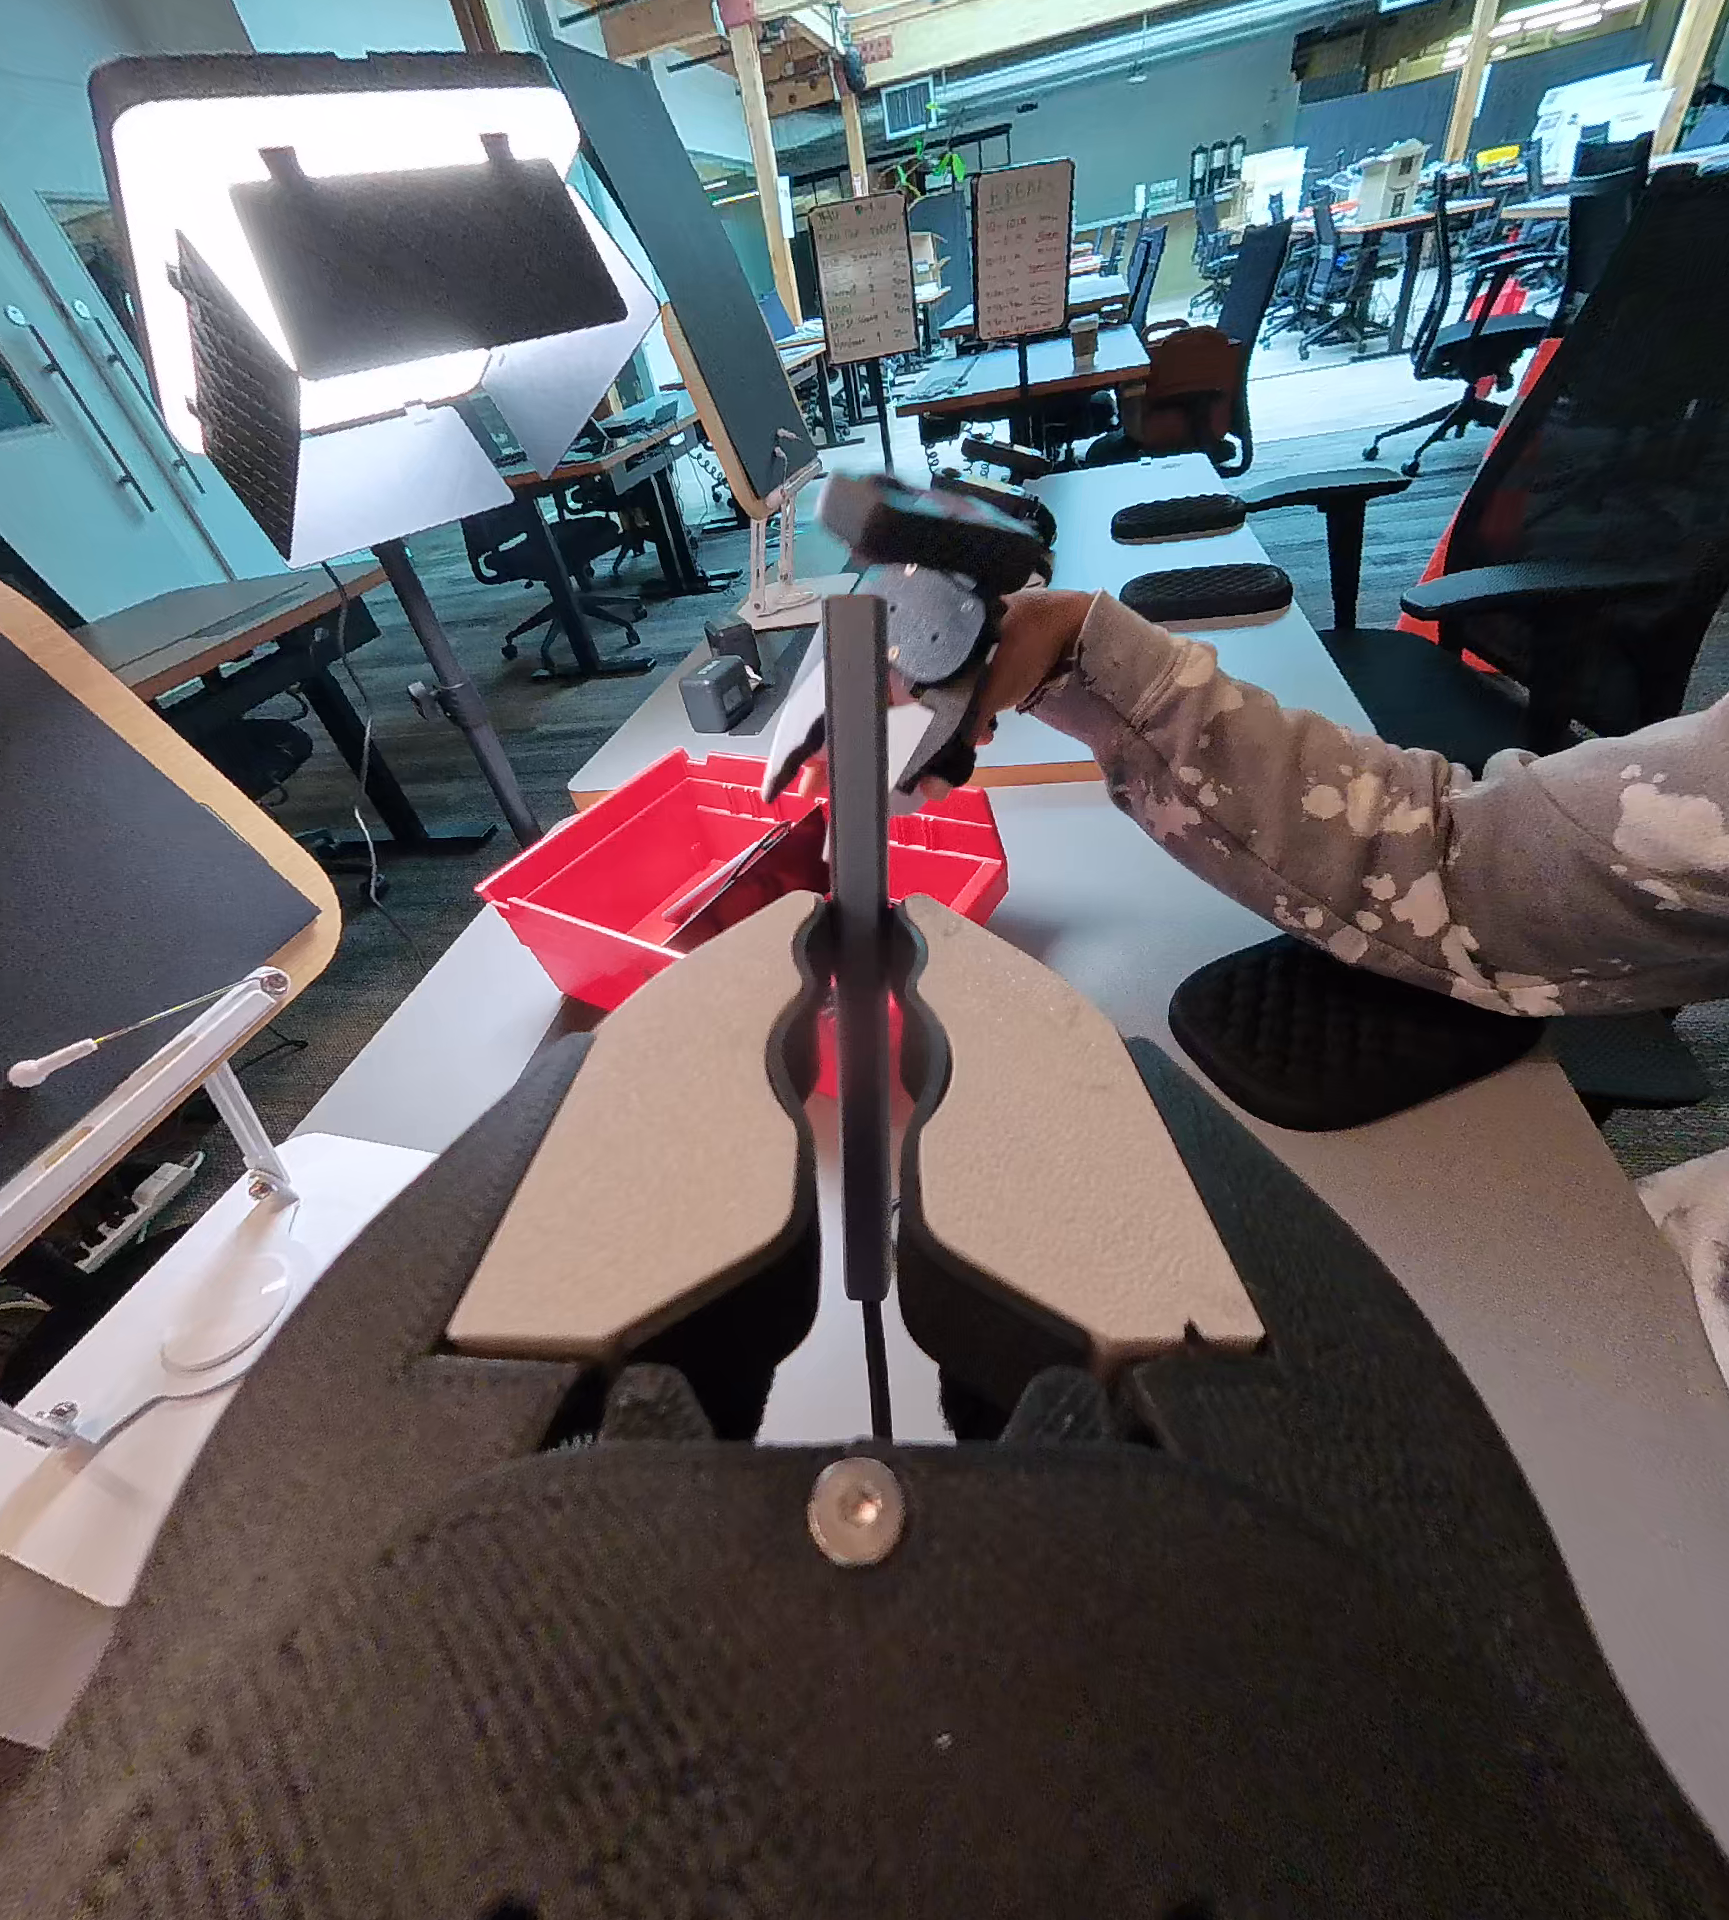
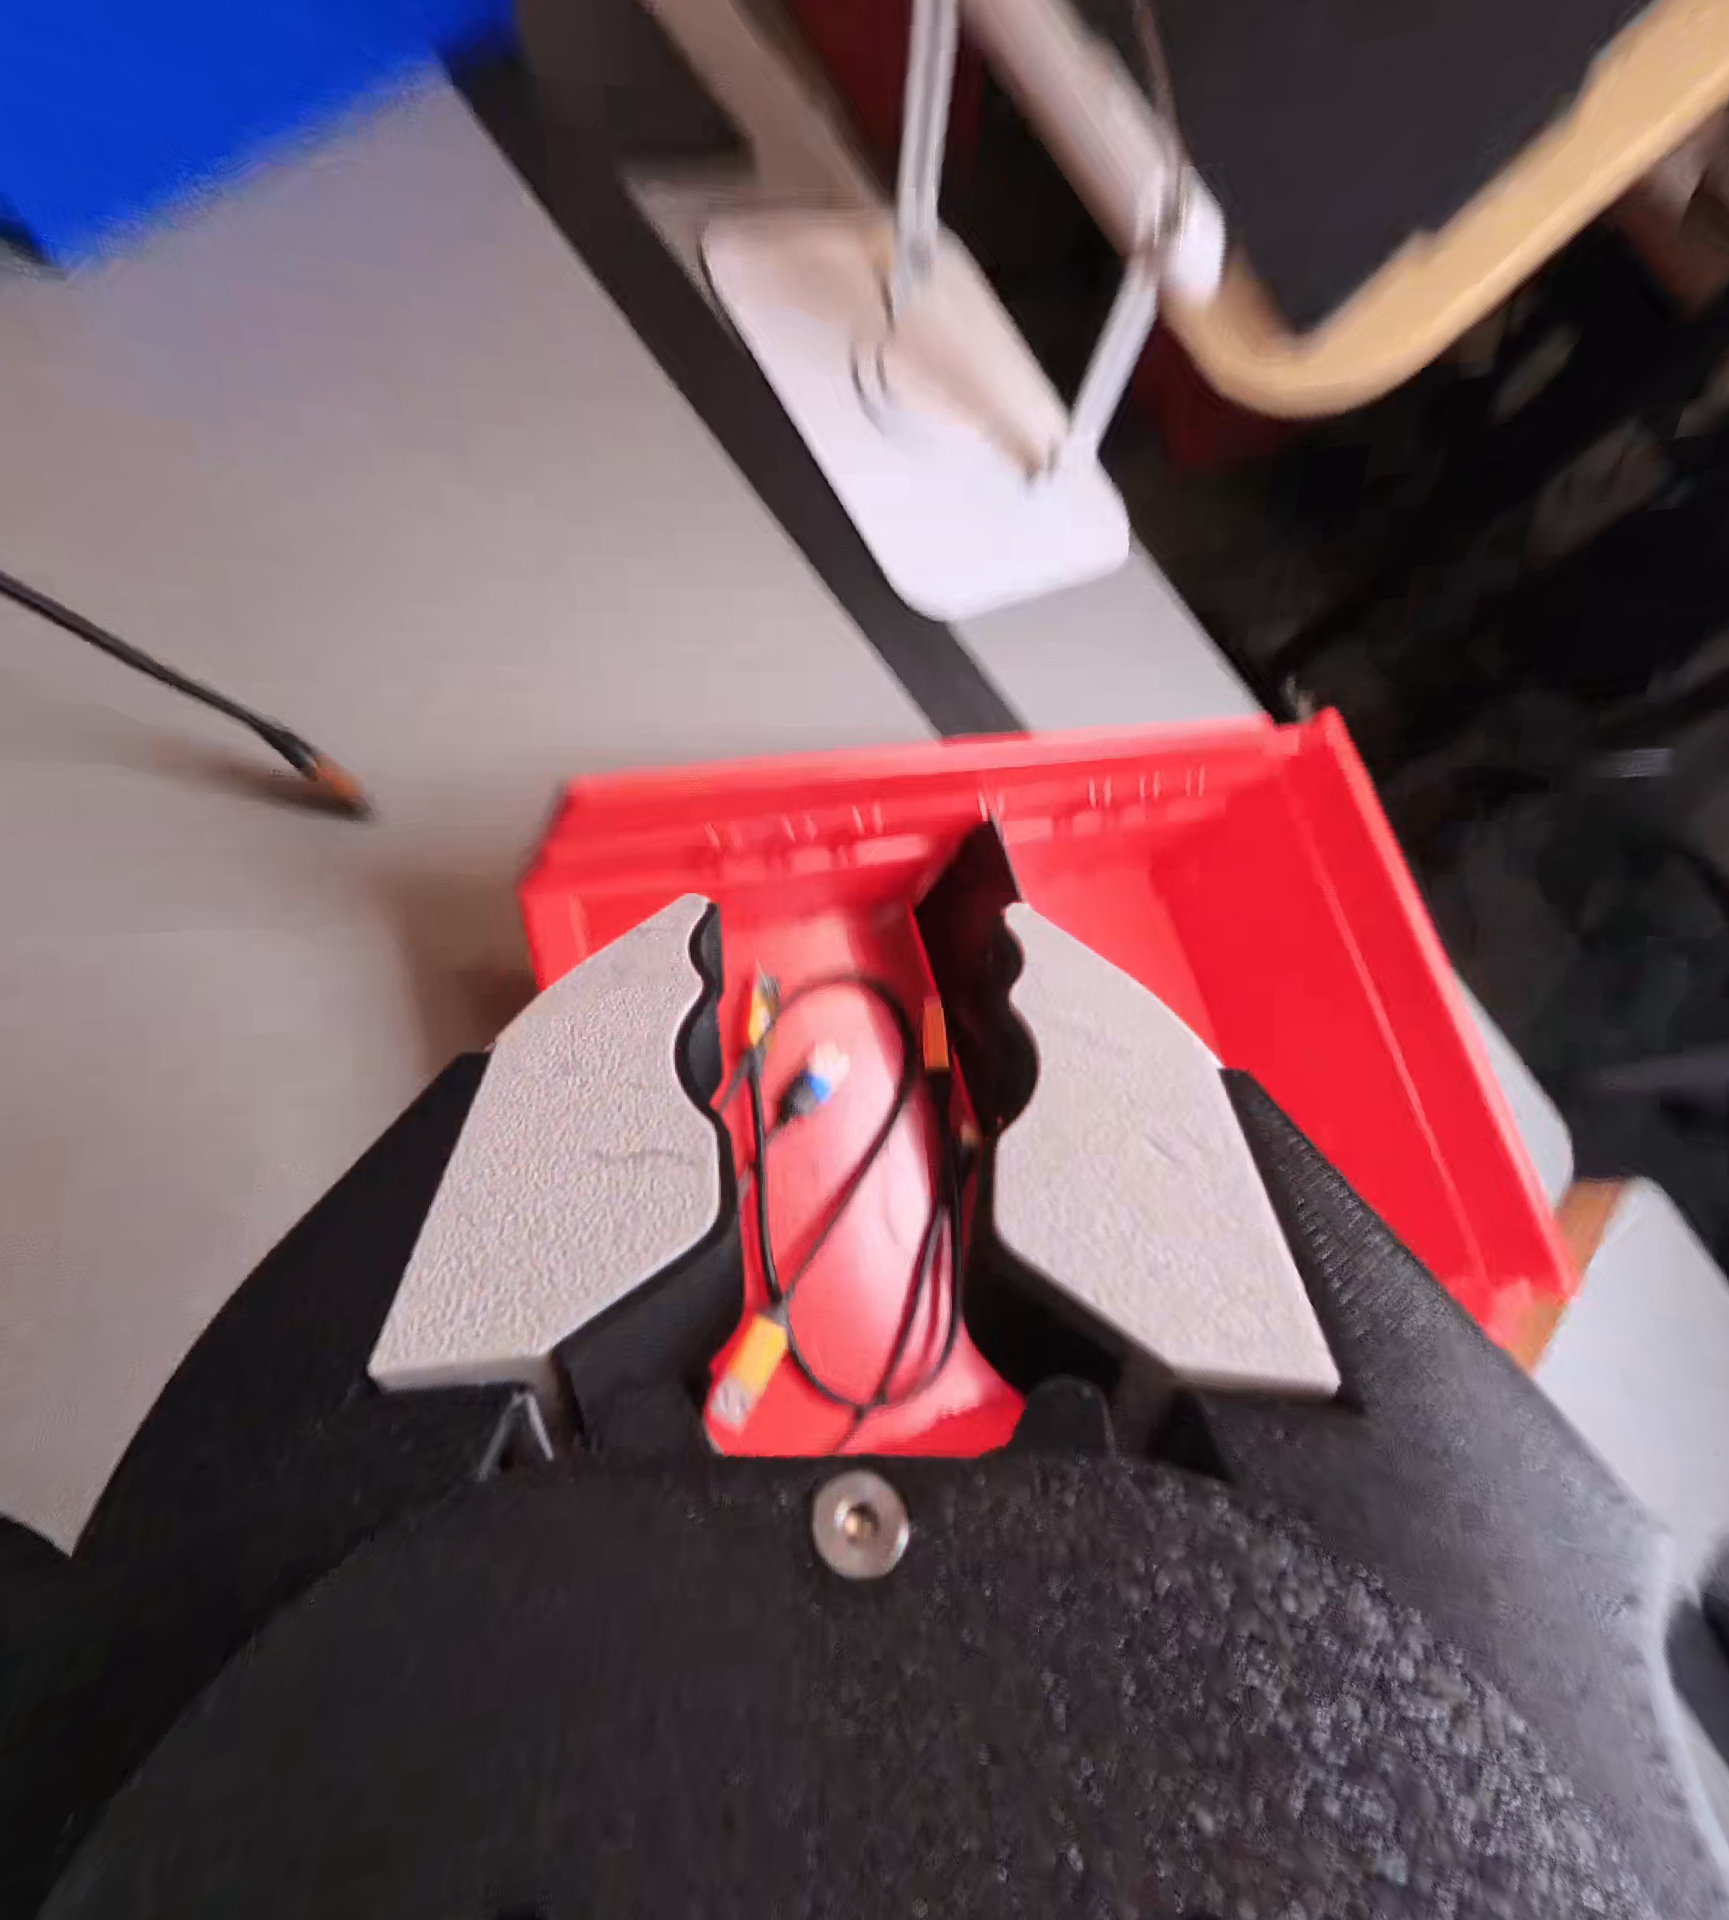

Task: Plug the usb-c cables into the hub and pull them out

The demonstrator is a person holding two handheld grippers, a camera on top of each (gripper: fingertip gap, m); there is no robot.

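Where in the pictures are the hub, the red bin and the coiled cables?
hub [image 1: 858,935]: left wrist view, on the middle of its dark narrow edge, between the claw's fingers.
red bin [image 2: 1286,935]: right wrist view, on a bare part of its floor.
coiled cables [image 2: 896,1049]: right wrist view, on the black loop inside the bin.

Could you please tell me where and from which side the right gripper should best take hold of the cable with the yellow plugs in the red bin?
Probably at the yellow plug nearest the right gripper, coming from above. The thin black cable lies loosely looped on the floor of the red bin, so the rigid plug offers the open fingers more to close on.
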